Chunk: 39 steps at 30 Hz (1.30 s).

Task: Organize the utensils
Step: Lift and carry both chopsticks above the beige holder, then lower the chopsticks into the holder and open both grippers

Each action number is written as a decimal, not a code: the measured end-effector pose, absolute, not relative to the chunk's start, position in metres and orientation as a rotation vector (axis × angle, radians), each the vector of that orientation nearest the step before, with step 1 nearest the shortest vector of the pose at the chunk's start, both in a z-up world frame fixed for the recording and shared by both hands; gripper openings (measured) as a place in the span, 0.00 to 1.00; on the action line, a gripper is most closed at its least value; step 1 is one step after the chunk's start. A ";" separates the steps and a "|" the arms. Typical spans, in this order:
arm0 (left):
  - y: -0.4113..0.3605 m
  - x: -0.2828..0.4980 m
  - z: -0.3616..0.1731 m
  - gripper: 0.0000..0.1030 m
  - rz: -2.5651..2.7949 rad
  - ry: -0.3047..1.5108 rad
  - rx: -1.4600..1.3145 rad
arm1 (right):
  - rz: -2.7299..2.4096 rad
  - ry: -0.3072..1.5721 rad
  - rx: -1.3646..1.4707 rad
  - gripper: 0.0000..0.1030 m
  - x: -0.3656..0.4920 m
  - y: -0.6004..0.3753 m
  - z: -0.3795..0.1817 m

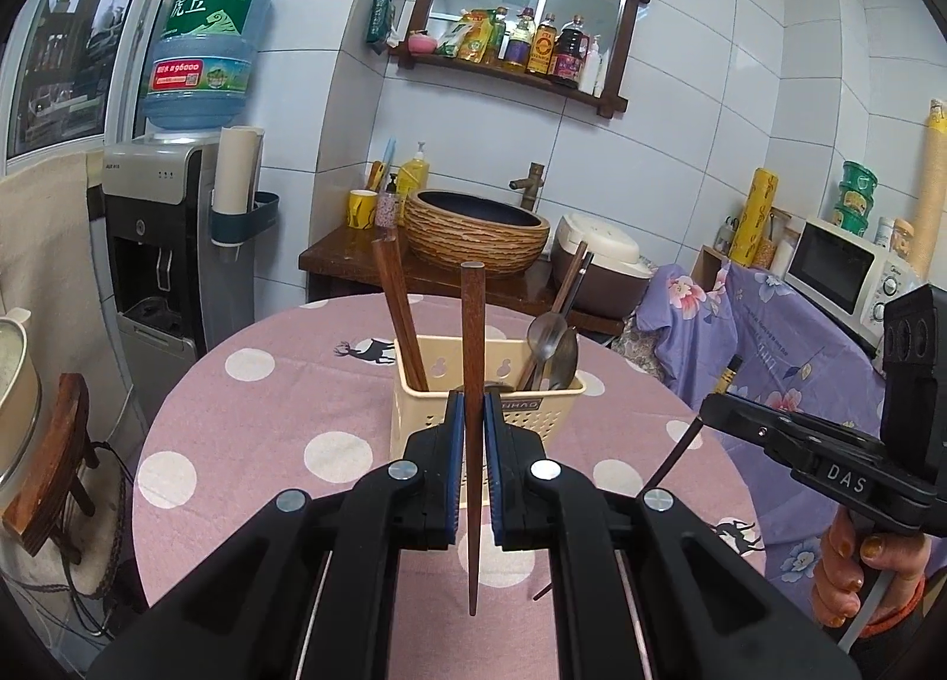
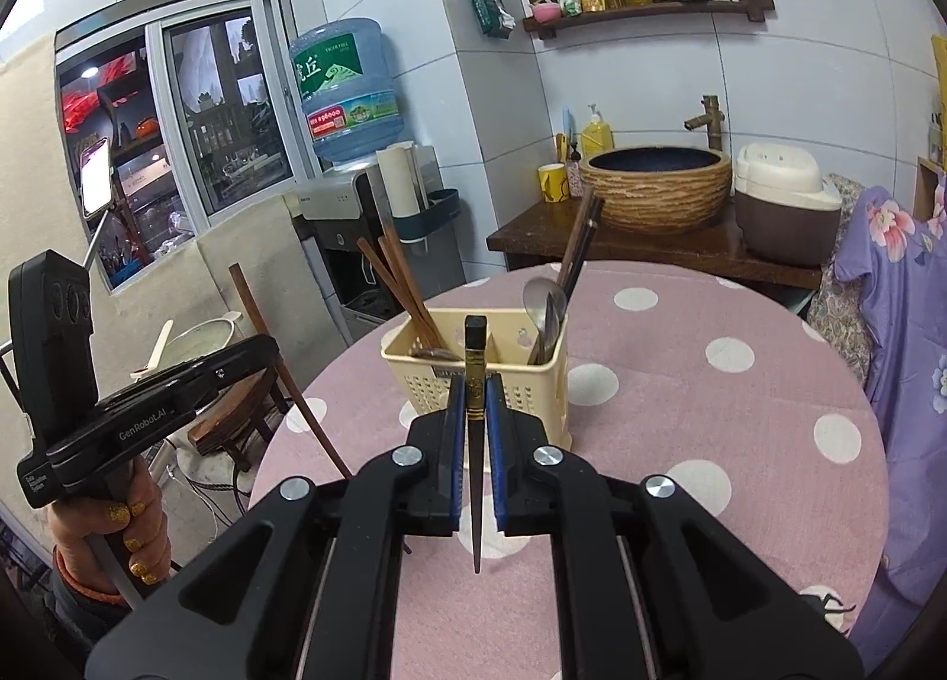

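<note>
The left gripper (image 1: 473, 413) points slightly downward toward the cream utensil caddy (image 1: 485, 413), its blue pads clamped on a brown wooden chopstick (image 1: 472, 384) held nearly upright, thick end up and tapered tip hanging below the jaws above the pink polka-dot surface (image 1: 266, 413). The right gripper (image 2: 475, 402) sits at a similar downward tilt, pinching a dark chopstick with a gold band (image 2: 475, 378), also upright with its point down. In each view the other gripper shows from the side, gripped by a hand with glittery gold nails (image 2: 127, 532).

The caddy stands in the middle of the surface, just beyond both grippers. More wooden chopsticks (image 2: 402, 289) lean in its left compartment; metal spoons (image 2: 547, 313) and dark chopsticks lean in the right. The gripper bodies hide the caddy's lower front, and its label is only partly readable.
</note>
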<state>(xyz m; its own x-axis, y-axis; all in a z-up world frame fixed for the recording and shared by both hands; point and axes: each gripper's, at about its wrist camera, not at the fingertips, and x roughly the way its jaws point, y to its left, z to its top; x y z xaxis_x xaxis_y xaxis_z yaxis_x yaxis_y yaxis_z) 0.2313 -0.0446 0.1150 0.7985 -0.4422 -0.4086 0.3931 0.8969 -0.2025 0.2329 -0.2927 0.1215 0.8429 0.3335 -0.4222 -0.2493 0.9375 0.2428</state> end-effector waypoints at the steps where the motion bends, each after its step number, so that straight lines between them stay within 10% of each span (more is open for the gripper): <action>1: -0.044 0.232 0.118 0.08 -0.456 0.463 -0.113 | 0.315 0.470 0.174 0.08 0.233 -0.292 0.127; 20: -0.050 0.295 0.257 0.08 -0.421 0.293 -0.106 | 0.213 0.287 0.052 0.08 0.296 -0.274 0.267; 39: -0.089 0.349 0.123 0.08 -0.362 0.474 -0.053 | 0.160 0.460 0.088 0.08 0.352 -0.271 0.132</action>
